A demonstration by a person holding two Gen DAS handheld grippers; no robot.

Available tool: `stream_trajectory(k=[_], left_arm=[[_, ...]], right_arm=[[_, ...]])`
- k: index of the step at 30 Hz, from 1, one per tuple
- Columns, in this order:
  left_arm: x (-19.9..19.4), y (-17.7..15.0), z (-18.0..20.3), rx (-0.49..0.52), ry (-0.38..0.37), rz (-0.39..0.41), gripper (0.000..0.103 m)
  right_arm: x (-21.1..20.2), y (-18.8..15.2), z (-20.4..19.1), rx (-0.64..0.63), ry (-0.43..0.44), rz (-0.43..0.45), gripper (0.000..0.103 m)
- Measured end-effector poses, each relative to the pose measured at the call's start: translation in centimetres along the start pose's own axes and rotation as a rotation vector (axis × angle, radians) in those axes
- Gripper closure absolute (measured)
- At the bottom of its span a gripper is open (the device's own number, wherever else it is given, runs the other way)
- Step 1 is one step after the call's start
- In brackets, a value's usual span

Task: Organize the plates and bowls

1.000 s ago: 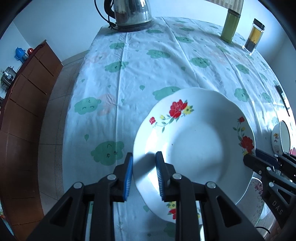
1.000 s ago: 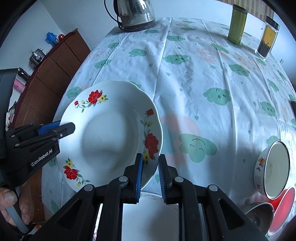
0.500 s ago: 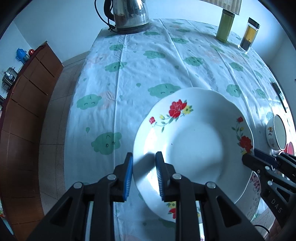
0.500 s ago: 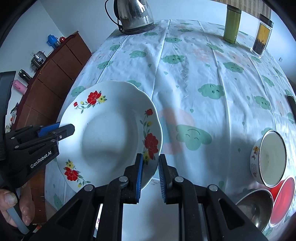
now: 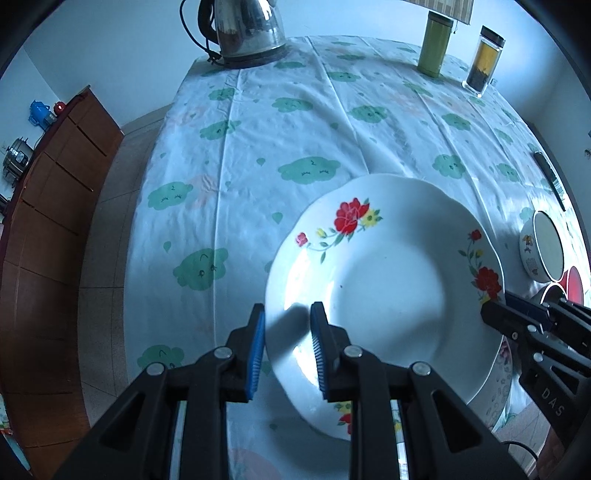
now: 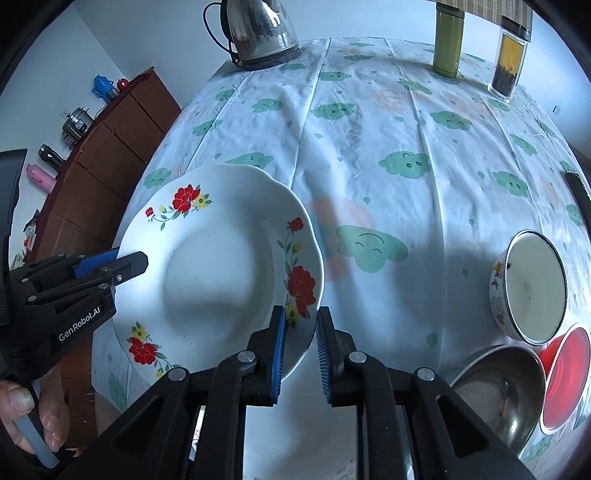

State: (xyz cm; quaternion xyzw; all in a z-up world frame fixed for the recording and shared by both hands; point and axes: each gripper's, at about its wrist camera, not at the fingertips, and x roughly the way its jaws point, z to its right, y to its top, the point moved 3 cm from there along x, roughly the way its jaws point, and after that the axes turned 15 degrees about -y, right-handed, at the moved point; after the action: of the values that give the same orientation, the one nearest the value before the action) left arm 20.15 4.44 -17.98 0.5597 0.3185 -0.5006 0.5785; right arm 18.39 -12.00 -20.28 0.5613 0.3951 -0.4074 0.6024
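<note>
A white plate with red flowers [image 5: 388, 288] hangs above the tablecloth, held by both grippers at opposite rims. My left gripper [image 5: 286, 332] is shut on its left rim, the blue pads [image 5: 256, 339] clamping the edge. My right gripper [image 6: 299, 332] is shut on the right rim of the same plate [image 6: 207, 273]. In the left wrist view the right gripper [image 5: 517, 317] comes in from the right. In the right wrist view the left gripper [image 6: 122, 264] comes in from the left, with a hand [image 6: 22, 413] on its handle.
A second patterned plate [image 5: 502, 376] lies under the held one. An enamel bowl [image 6: 528, 284], a steel bowl [image 6: 498, 384] and a red bowl [image 6: 565, 373] crowd the right edge. A kettle [image 6: 258, 29], green flask [image 6: 448, 40] and tea jar [image 6: 509, 55] stand far back. A wooden cabinet [image 5: 48, 221] is left.
Both grippers have carried the plate together toward the near side of the table and slightly up; more of the far table and the bowls on the right now show.
</note>
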Motion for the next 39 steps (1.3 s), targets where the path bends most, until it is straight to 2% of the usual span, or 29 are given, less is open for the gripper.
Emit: stream_trajectory(k=[39], left_arm=[[-0.2, -3.4, 4.0, 0.030, 0.016, -0.028, 0.082]], right_arm=[[-1.1, -4.2, 3.1, 0.029, 0.017, -0.005, 0.085]])
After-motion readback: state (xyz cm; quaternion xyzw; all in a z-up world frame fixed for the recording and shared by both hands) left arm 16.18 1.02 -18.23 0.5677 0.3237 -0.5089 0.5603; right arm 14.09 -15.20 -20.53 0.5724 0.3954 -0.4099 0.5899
